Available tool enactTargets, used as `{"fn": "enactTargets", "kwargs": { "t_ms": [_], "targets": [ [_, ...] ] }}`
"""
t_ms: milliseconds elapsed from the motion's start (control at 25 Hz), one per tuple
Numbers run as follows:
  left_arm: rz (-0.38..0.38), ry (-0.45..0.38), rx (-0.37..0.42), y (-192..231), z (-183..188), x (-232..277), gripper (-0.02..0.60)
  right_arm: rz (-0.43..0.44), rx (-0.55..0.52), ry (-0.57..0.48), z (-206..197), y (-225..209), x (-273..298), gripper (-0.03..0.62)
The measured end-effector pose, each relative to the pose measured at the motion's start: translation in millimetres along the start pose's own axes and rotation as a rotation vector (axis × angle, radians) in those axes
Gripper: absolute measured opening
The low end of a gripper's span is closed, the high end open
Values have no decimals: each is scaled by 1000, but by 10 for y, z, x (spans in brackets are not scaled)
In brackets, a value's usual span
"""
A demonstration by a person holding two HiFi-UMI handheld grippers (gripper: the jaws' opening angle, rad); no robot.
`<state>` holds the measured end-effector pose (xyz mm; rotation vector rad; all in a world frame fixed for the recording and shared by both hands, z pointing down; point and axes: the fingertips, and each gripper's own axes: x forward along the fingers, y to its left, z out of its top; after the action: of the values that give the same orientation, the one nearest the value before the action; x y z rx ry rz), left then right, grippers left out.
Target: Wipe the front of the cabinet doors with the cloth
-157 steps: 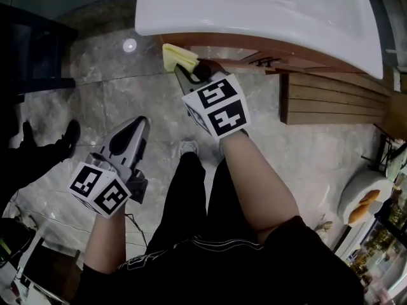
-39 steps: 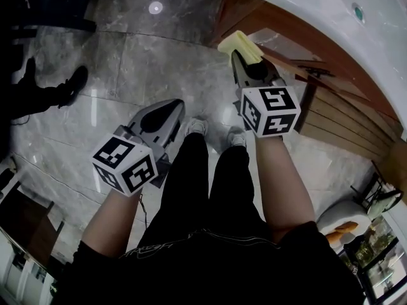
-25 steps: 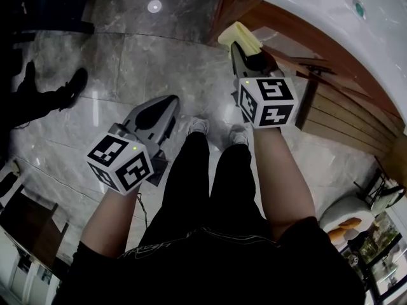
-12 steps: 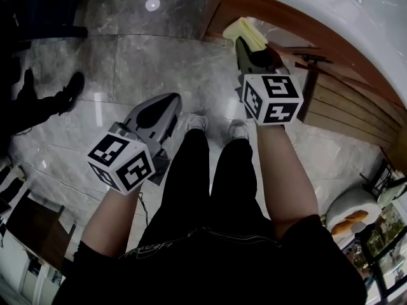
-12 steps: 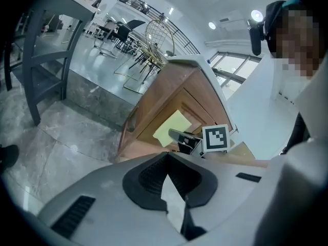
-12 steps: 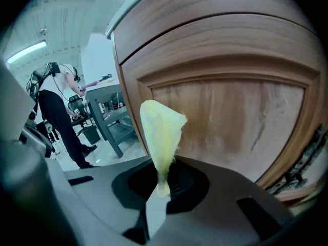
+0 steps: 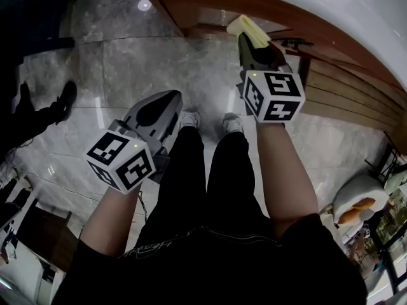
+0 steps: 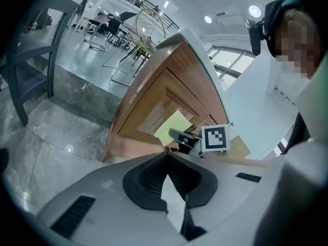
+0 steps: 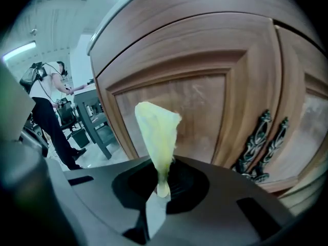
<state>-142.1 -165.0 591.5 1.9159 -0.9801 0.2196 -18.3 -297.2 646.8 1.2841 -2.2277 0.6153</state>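
The right gripper [image 9: 161,186] was clamped on a yellow cloth [image 9: 158,129], its jaws pinching the lower edge so that the fabric stood up in a narrow fold in front of a wooden cabinet door [image 9: 174,94]; the cloth sat over that door's recessed panel, to one side of the 2 ornate handles [image 9: 259,142] at the seam with the second door; whether it actually pressed on the wood could not be told from any view. The left gripper [image 8: 168,160] hung low over the marble floor [image 7: 121,56], well apart from the cabinet, its jaws drawn together with nothing between them. The step in hand appeared to be a wiping pass across the panelled door. To do it well, the cloth would likely need to lie flat rather than edge-on, so the gripper should tilt until a broad face of fabric met the panel; strokes should probably follow the grain, reach into the grooves of the frame, and overlap; pressure ought to come through the cloth alone, since the hard jaw tips could scratch the finish; near the handles a slower pass would keep the loose fold from snagging; the pinch looked small, so a firm hold mattered lest the cloth slip out.
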Motion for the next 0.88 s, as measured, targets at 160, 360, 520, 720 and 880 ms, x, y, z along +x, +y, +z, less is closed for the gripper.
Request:
{"fn": "enactTargets", "kwargs": {
  "t_ms": [160, 360, 520, 720, 880],
  "targets": [
    [-12, 21, 9, -151, -22, 171, 6, -31, 10, -14, -17, -216, -104, 40],
    [-15, 45, 30, -293, -89, 342, 6, -48, 39, -25, -102, -418, -203, 40],
    [-25, 54, 40, -407, -137, 450, 6, -74, 39, -23, -158, -549, -309, 40],
    [-39, 59, 40, -574, -169, 570, 6, -94, 54, -24, -208, -699, -432, 40],
    [-48, 69, 48, -679, -208, 660, 6, -102, 68, -23, -271, -791, -507, 40]
  ]
}}
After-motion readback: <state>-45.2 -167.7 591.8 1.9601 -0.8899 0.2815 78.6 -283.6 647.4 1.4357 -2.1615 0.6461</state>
